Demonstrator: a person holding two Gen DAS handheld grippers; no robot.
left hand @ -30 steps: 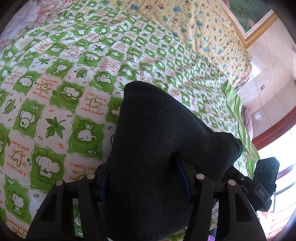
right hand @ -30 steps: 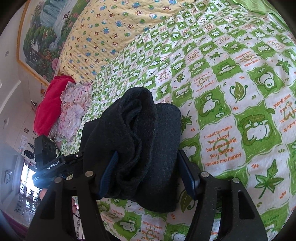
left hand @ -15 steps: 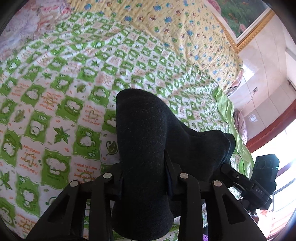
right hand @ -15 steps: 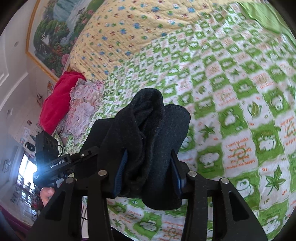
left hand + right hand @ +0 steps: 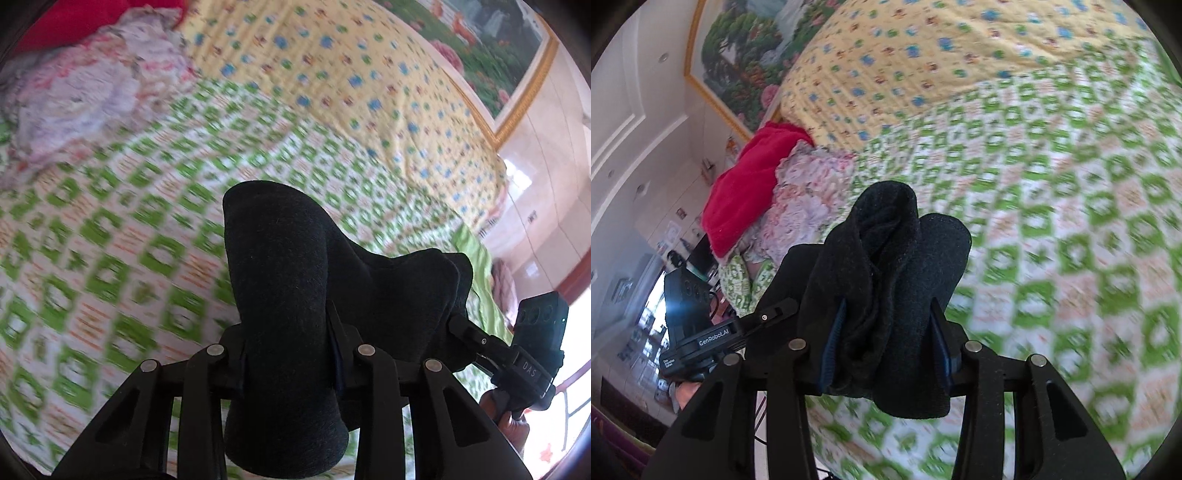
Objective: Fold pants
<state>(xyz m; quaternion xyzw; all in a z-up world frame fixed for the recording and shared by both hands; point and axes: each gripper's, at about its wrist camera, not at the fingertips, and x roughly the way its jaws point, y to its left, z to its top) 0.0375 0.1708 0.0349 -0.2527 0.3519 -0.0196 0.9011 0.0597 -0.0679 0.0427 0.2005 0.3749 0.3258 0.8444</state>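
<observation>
The folded black pants [image 5: 280, 266] bulge up thick between the fingers of my left gripper [image 5: 288, 354], which is shut on one end of the bundle. The other end of the pants [image 5: 886, 280] shows several folded layers and is squeezed between the blue pads of my right gripper [image 5: 884, 347], also shut on it. The bundle hangs lifted above the green-and-white patterned bedspread [image 5: 110, 236]. From each wrist view the other gripper's black body appears at the far side of the pants, the right one [image 5: 535, 354] and the left one [image 5: 698, 332].
A yellow quilt [image 5: 332, 74] covers the head of the bed below a framed landscape painting [image 5: 746, 55]. A floral pillow [image 5: 809, 192] and a red blanket [image 5: 746, 184] lie at one side. The green sheet edge [image 5: 480, 266] marks the bed's side.
Both grippers closed tighter on the pants and lifted the bundle off the bedspread, tilting up so more of the quilt, pillow and painting came into view.
</observation>
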